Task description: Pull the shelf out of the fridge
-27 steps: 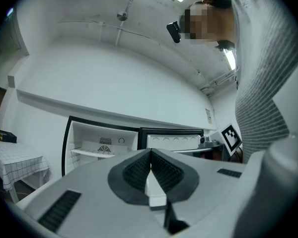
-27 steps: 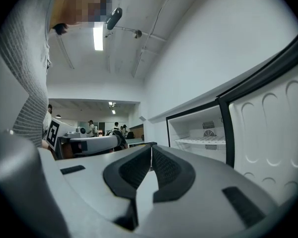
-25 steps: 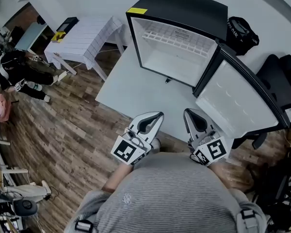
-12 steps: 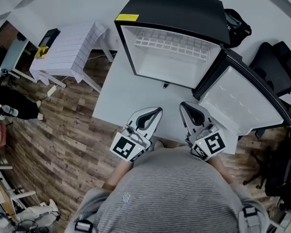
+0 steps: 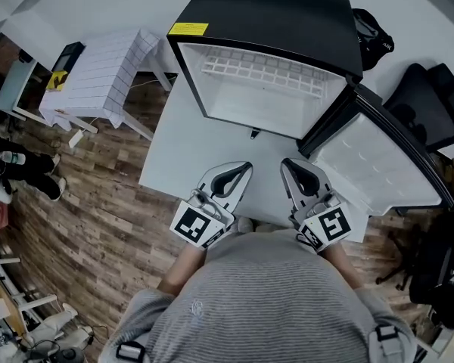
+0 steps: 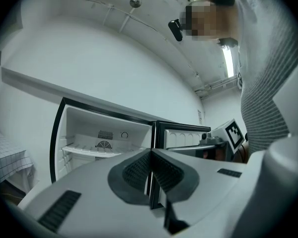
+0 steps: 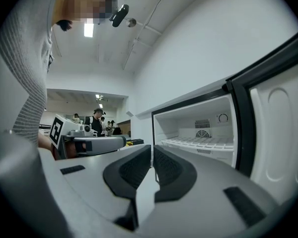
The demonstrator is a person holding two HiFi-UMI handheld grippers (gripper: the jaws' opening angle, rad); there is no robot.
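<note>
A black mini fridge (image 5: 287, 13) stands with its door (image 5: 371, 165) swung open to the right. A white wire shelf (image 5: 261, 72) sits high inside the white cavity. Both grippers hang close to the person's torso, well short of the fridge. My left gripper (image 5: 244, 168) is shut with nothing in it, pads pressed together (image 6: 150, 155), and the shelf (image 6: 97, 151) shows beyond them. My right gripper (image 5: 287, 165) is shut and empty too (image 7: 152, 157), with the shelf (image 7: 198, 143) and the door's inner face (image 7: 278, 128) ahead on its right.
The fridge rests on a pale platform (image 5: 181, 157) above the wood floor. A white folding table (image 5: 98, 82) stands at the left, a black bag (image 5: 371, 36) behind the fridge, a black chair (image 5: 431, 104) at the right. People stand far left.
The head view has shifted, so the fridge now sits nearer and more central. Both grippers stay shut by the torso in much the same place.
</note>
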